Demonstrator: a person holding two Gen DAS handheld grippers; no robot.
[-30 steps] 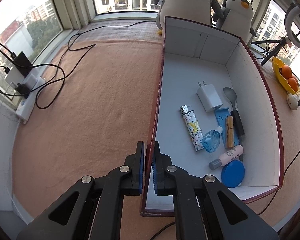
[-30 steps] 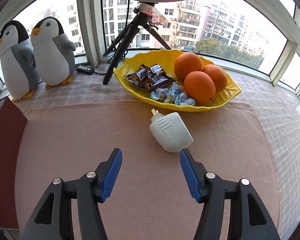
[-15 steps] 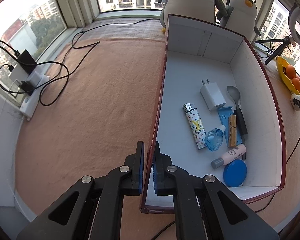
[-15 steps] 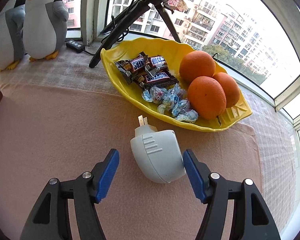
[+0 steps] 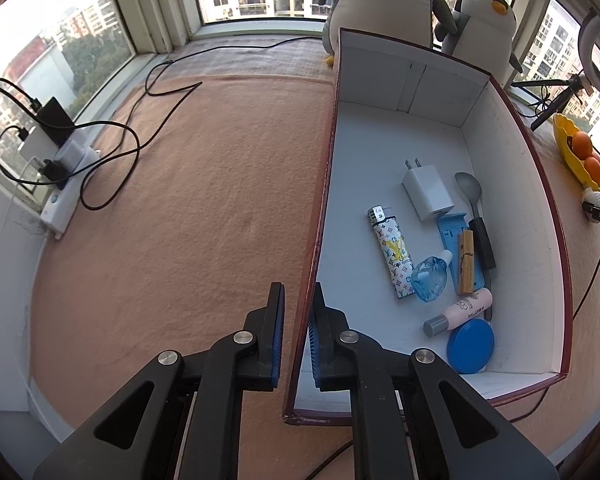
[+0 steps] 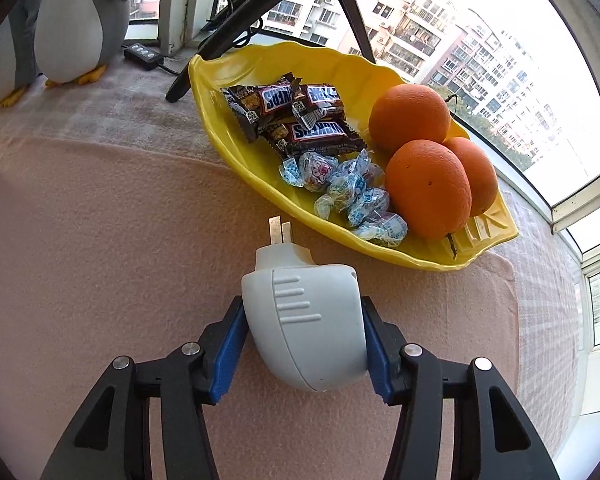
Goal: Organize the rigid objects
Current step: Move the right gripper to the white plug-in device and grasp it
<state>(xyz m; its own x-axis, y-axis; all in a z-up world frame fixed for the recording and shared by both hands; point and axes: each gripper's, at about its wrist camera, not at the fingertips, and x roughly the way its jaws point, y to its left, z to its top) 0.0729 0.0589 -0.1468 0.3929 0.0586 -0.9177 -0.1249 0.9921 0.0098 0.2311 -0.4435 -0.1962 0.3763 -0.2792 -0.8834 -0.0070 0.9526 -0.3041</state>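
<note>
My left gripper (image 5: 298, 316) is shut on the left wall of a red box with a white inside (image 5: 320, 208). In the box lie a white charger (image 5: 428, 194), a patterned lighter (image 5: 392, 252), a spoon (image 5: 474, 204), a blue clip, a wooden peg, a small blue bottle (image 5: 430, 278), a pink tube (image 5: 460, 312) and a blue lid (image 5: 470, 346). My right gripper (image 6: 304, 332) is shut on a white rounded plug-in device (image 6: 306, 320) lying on the pink cloth, prongs pointing away from me.
A yellow leaf-shaped dish (image 6: 340, 68) with oranges (image 6: 428, 188), chocolate bars and candies lies just beyond the device. Two penguin plush toys (image 6: 76, 20) and a tripod stand behind. A power strip with cables (image 5: 60, 168) lies far left of the box.
My right gripper moved forward around the white plug-in device and closed on its sides. My left gripper kept its hold on the box wall.
</note>
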